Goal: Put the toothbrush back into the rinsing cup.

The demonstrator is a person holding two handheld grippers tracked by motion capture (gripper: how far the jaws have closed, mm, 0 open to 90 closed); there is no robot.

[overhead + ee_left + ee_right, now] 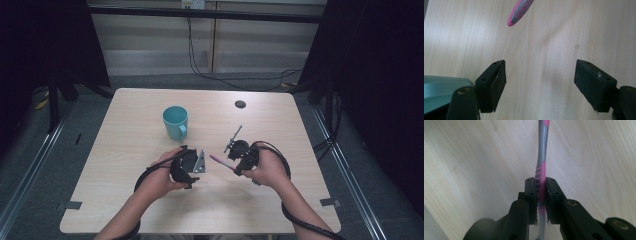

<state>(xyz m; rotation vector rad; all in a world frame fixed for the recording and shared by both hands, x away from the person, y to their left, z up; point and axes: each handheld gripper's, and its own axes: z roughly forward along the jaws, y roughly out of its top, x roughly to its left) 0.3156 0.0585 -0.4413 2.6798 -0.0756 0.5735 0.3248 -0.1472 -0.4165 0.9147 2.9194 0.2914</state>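
Pink-and-grey toothbrush (541,185): head not made out in any view; in the right gripper view the handle runs off the frame at twelve o'clock and its lower end is hidden behind the jaws. In the left gripper view the pink tip alone enters at twelve o'clock, with lettering too blurred to read.

Right gripper (540,191): jaws clamped tight on the ribbed pink grip; handle held above the wooden table (135,145).

Left gripper (540,82): jaws apart, nothing between them, bare tabletop beneath; toothbrush tip lies ahead of them, untouched.

Teal mug (175,121): stands at eleven o'clock from the left gripper, near it, handle toward the person.
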